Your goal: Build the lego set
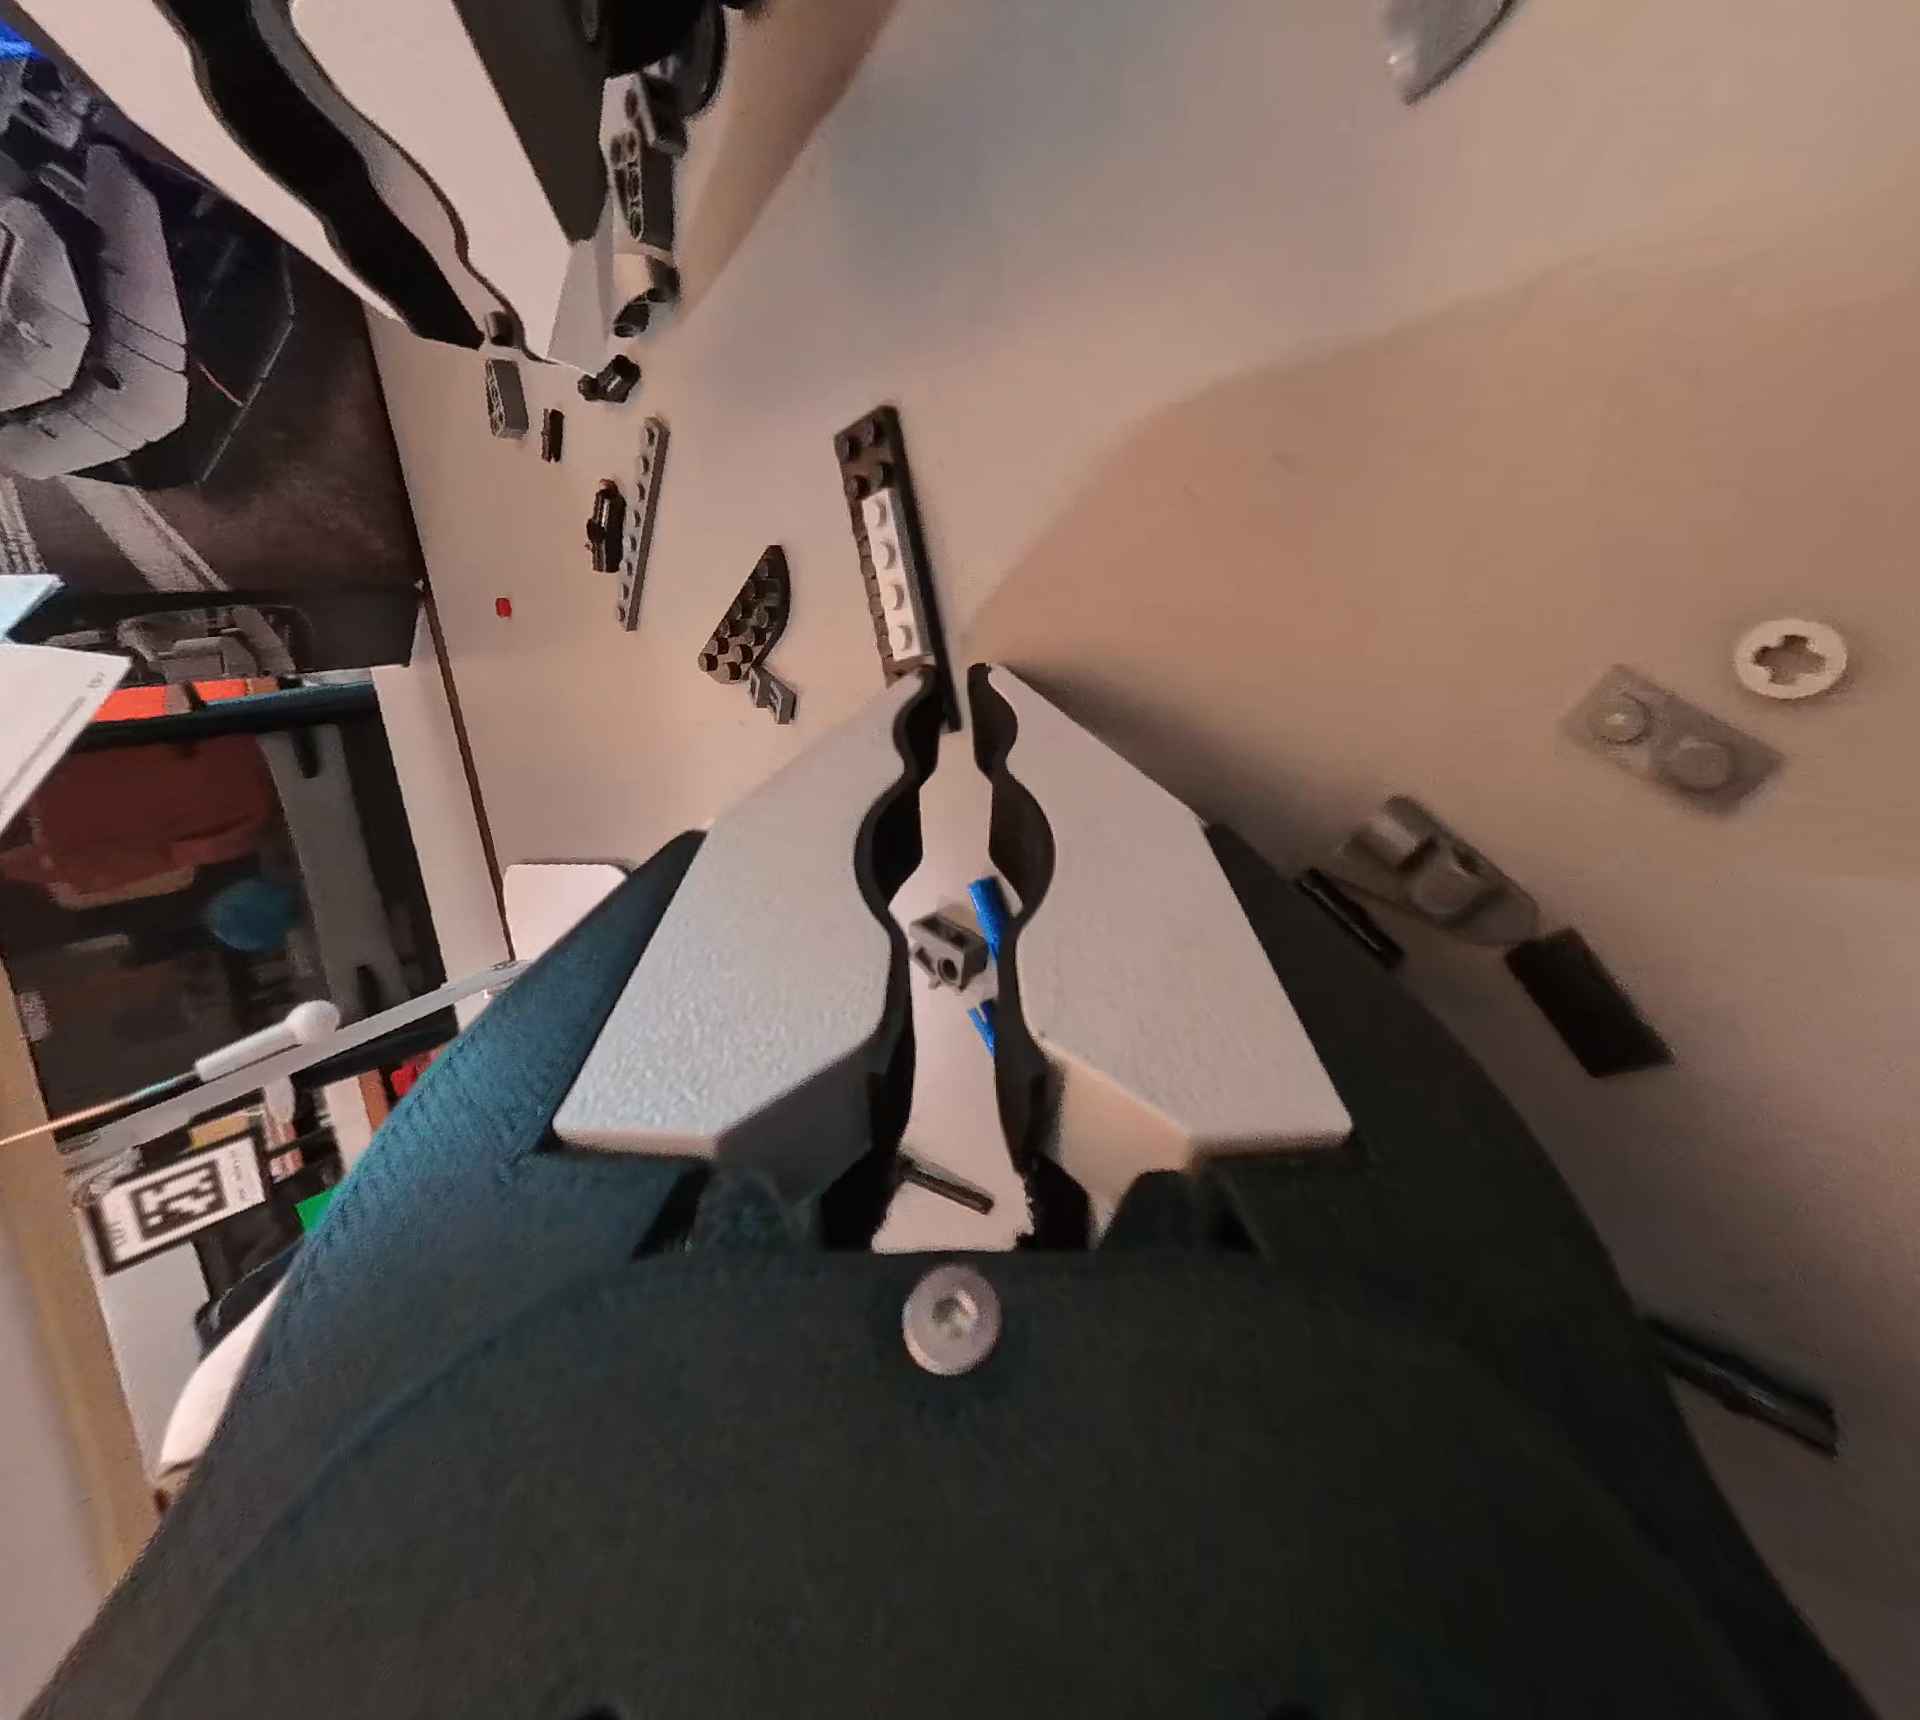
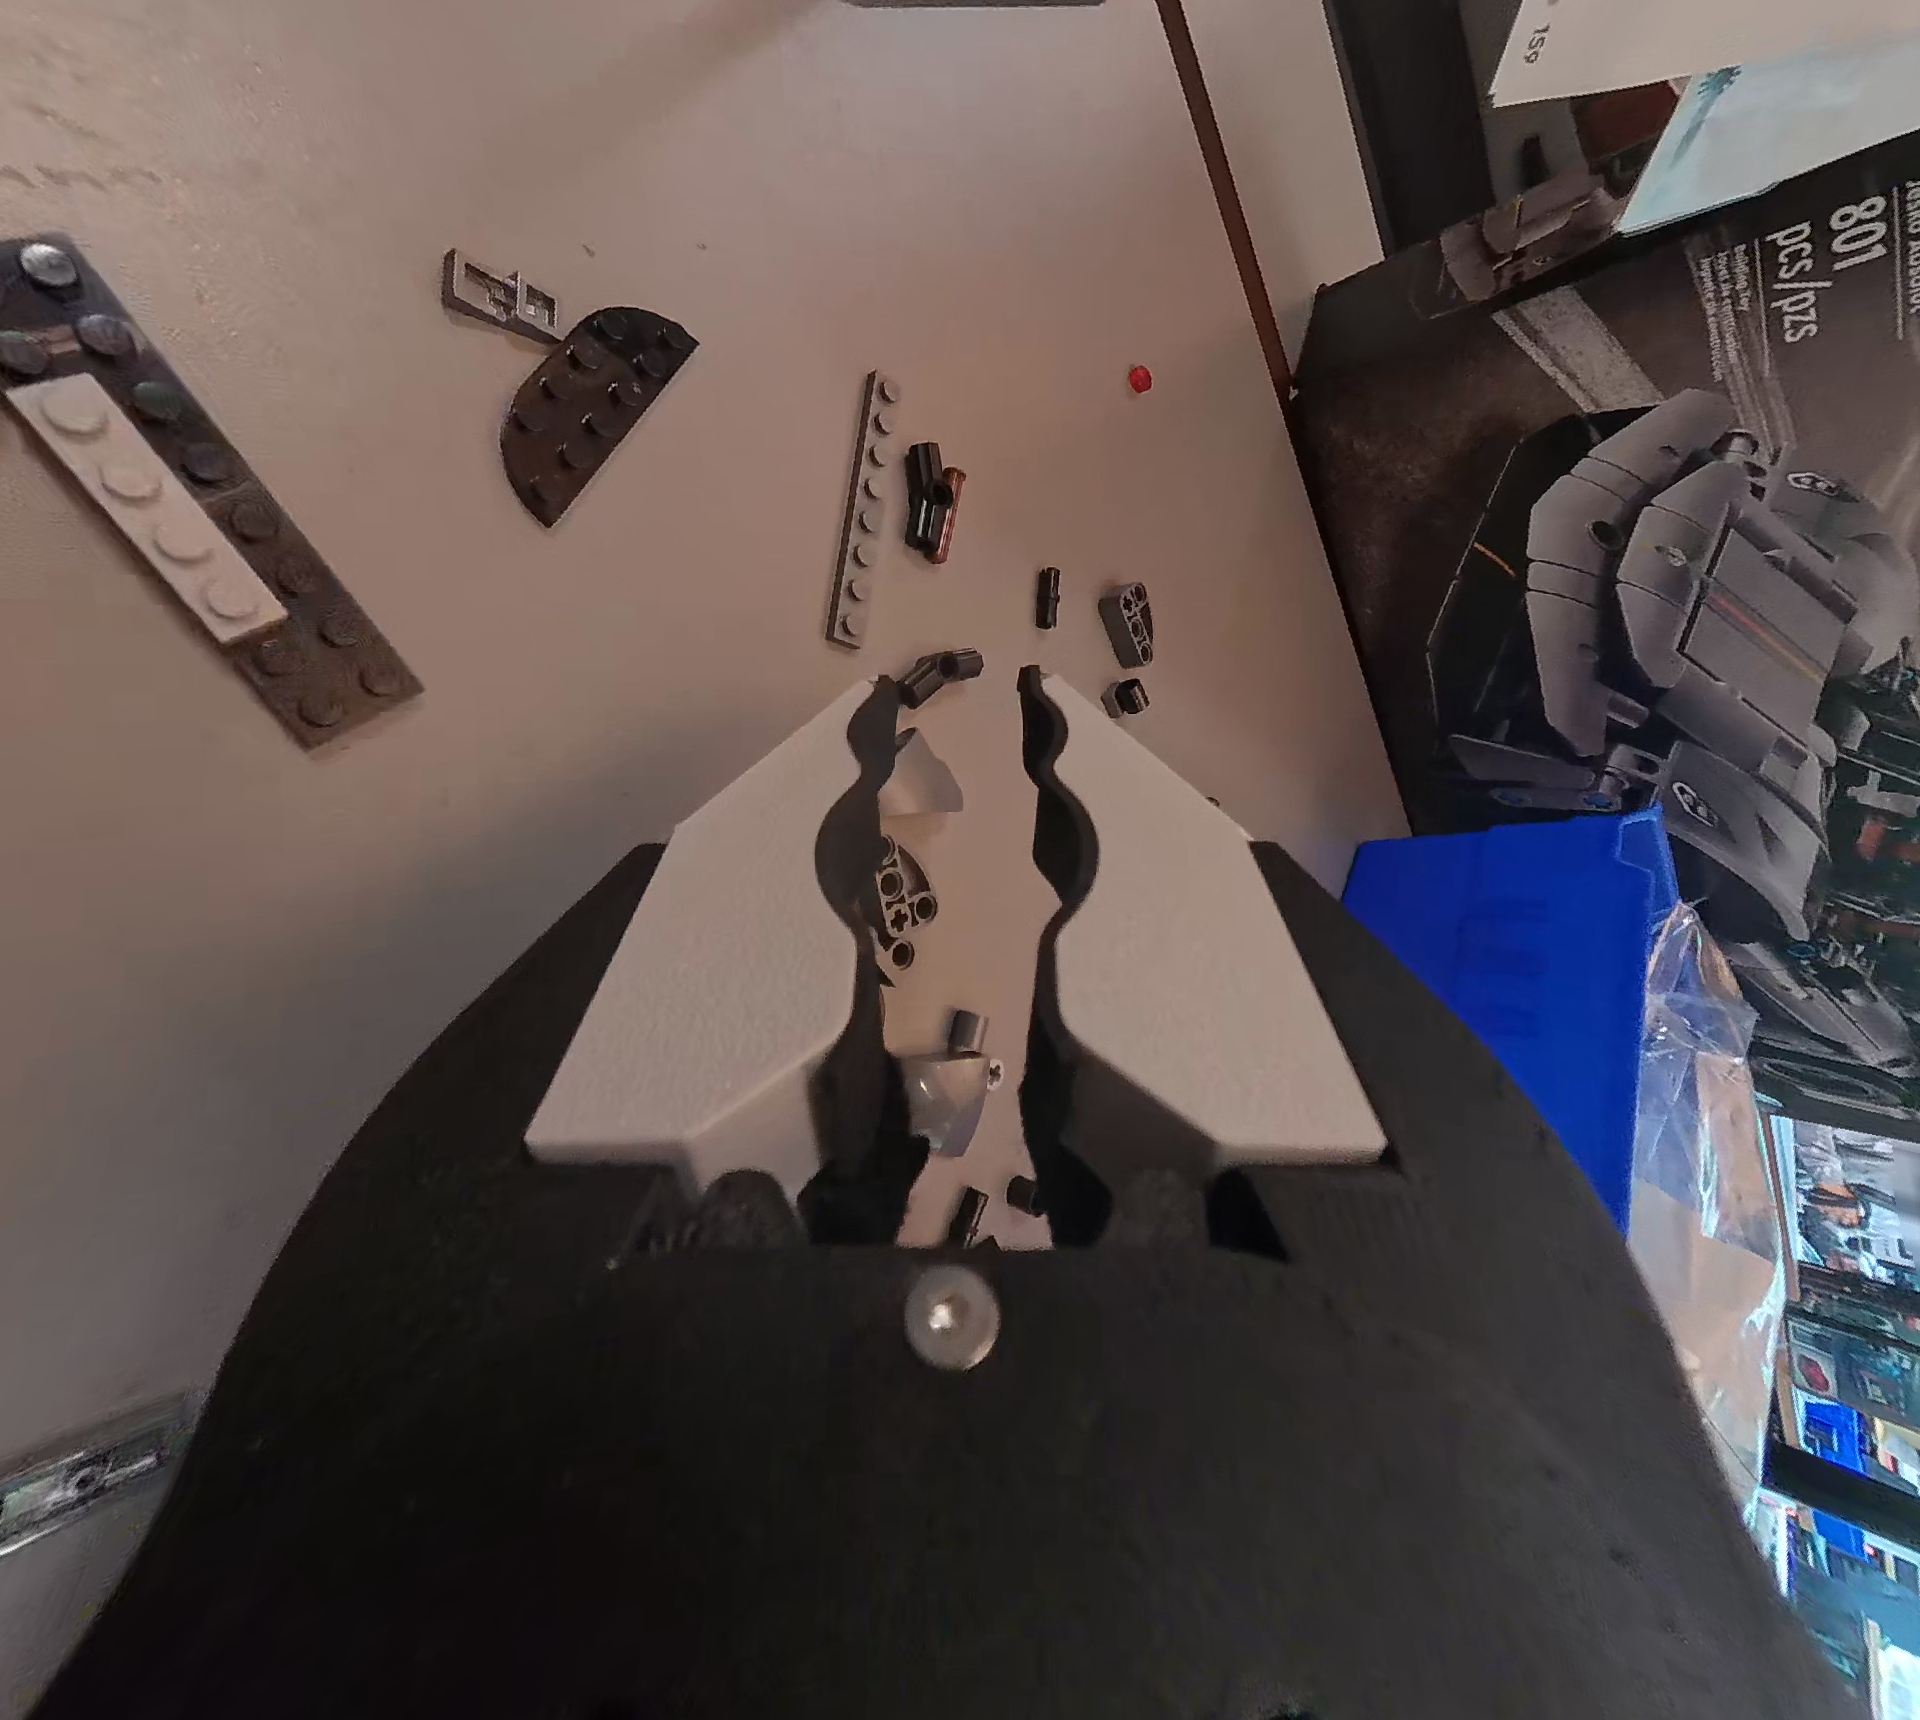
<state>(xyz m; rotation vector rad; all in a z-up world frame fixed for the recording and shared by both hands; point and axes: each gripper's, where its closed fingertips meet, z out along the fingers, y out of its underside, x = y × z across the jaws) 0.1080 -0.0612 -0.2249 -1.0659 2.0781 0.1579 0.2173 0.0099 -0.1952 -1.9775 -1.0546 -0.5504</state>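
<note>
Blue pins (image 1: 987, 917) show only under left tool (image 1: 958, 683)

Both your wrist cameras look steeply down along their fingers, close over the table (image 1: 1143, 216), each rolled sideways. Shared ground: long plate (image 1: 894, 558) (image 2: 197, 496), half-round plate (image 1: 750, 616) (image 2: 587, 413), and box (image 1: 156, 382) (image 2: 1662, 579) beyond the table's edge.
</note>
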